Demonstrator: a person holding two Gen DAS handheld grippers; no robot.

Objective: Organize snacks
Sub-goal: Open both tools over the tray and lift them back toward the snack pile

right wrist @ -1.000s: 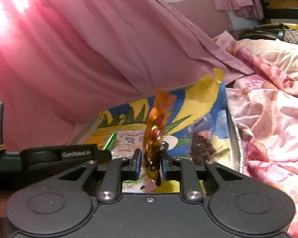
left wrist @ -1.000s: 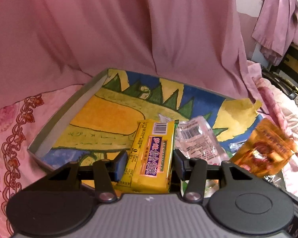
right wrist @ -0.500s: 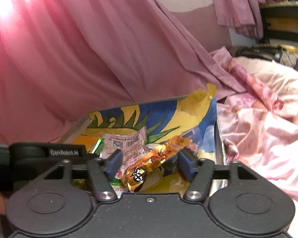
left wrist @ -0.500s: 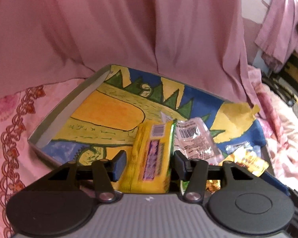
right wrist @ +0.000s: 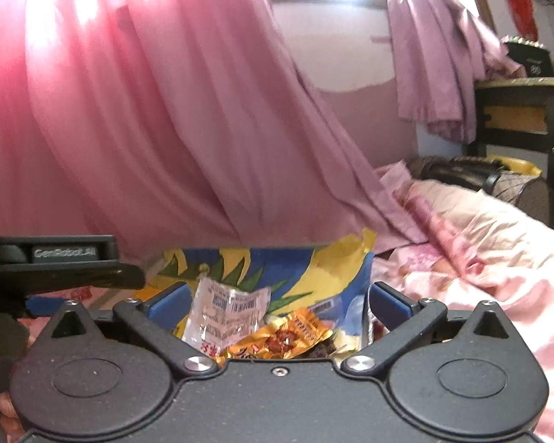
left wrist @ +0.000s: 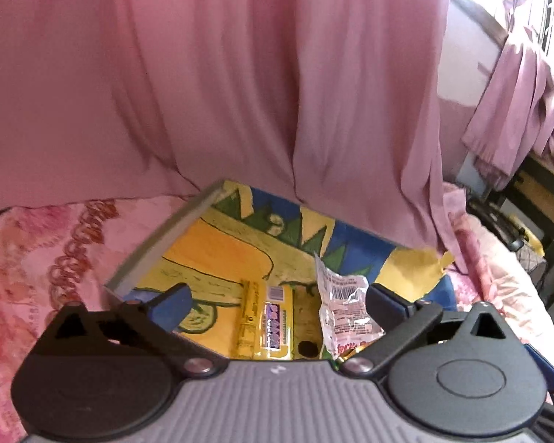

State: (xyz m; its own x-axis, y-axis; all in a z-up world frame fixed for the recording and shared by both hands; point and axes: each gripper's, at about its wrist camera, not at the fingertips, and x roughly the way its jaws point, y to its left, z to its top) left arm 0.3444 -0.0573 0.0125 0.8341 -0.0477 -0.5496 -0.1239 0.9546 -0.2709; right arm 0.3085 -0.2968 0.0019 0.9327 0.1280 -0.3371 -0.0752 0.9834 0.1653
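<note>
A shallow box (left wrist: 158, 251) with a bright cartoon-painted floor lies on the pink bedding. In the left wrist view a yellow snack bar (left wrist: 266, 326) lies flat in the box, and a clear packet with a barcode (left wrist: 341, 302) rests beside it. My left gripper (left wrist: 277, 301) hangs above them; its jaws are opening wide and nothing is pressed between them. In the right wrist view an orange foil packet (right wrist: 280, 339) lies in the box (right wrist: 262, 258) against the clear packet (right wrist: 225, 306). My right gripper (right wrist: 277, 301) is above it, jaws opening, nothing gripped.
Pink curtain (left wrist: 240, 92) hangs right behind the box. Flowered pink bedding (right wrist: 480, 258) spreads to the right and left. The left gripper's black body (right wrist: 59, 265) shows at the left of the right wrist view. A dark shelf (right wrist: 517, 118) stands at the far right.
Both grippers let go: the yellow bar left the left jaws and the orange packet dropped from the right jaws into the box. Both grippers rose and spread wide.
</note>
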